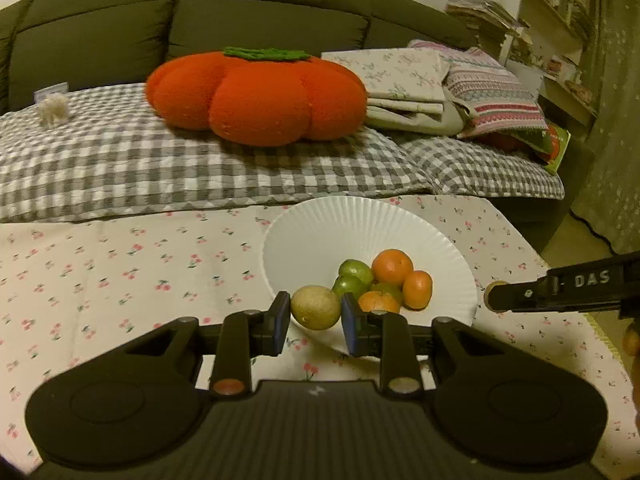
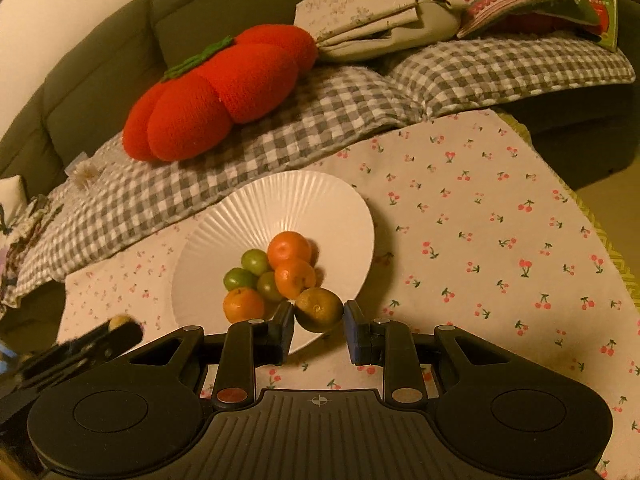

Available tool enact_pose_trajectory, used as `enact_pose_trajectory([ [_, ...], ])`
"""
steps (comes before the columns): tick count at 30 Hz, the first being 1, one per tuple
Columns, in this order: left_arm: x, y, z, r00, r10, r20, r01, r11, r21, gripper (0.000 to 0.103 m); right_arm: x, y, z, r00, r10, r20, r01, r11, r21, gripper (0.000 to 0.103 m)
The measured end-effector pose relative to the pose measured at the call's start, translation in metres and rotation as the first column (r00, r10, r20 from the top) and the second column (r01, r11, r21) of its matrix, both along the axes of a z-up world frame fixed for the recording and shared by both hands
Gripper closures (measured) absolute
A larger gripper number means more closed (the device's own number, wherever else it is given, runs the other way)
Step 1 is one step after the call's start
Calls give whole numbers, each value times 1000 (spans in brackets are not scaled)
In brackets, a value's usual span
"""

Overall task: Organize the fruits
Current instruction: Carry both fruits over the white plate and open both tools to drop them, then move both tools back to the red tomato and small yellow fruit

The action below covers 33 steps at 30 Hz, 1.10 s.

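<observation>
Over the near edge of the white plate (image 1: 360,220), each gripper carries a fruit: the left gripper (image 1: 315,322) has its pads closed against a pale yellow-green fruit (image 1: 315,307), and the right gripper (image 2: 319,326) pinches a darker green-brown fruit (image 2: 319,309) between its pads. Both fruits sit at the very tips of the pads, so the hold looks shallow; a round, smooth skin could squirt out sideways if the squeeze eases unevenly. On the plate, three oranges (image 2: 289,249) and three green fruits (image 2: 255,261) are bunched toward the near rim, touching one another. A fruit let go onto that sloping pile would likely roll, either nudging the others or running off the rim onto the cherry-print cloth (image 2: 500,240) covering the desk. The two grippers are also close together, and could knock each other while lowering.
</observation>
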State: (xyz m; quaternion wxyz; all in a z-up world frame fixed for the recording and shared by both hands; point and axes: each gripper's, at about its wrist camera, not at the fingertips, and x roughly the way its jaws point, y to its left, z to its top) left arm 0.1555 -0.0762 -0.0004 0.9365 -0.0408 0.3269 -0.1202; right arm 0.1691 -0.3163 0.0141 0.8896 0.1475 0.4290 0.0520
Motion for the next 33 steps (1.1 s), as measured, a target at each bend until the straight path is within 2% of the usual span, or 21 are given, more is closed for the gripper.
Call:
enact_pose_trajectory([
  [6,16,-8,-15,999,-31,-8,31,999,10,77,6,8,-9,1000,27,15,-27,999,-17,78],
  [14,17,-19,-26,997,-73,-7,73,996,50,77,13,22,-23,998,71,0,-71,997,-28,78],
  [16,17,-20,-27,997,-72,-4,72,996,57,65,14,26,-26,997,78,-2,-78,997,-30,77],
  [18,16,-19,-26,998,-64,3,63,996,59,63,14,29,-26,997,81,6,-81,996,-38,76],
  [33,13,3,-12,1000,4,-31,-4,1000,-29,62,15,11,-15,1000,-12,7,12,1000,18,74],
])
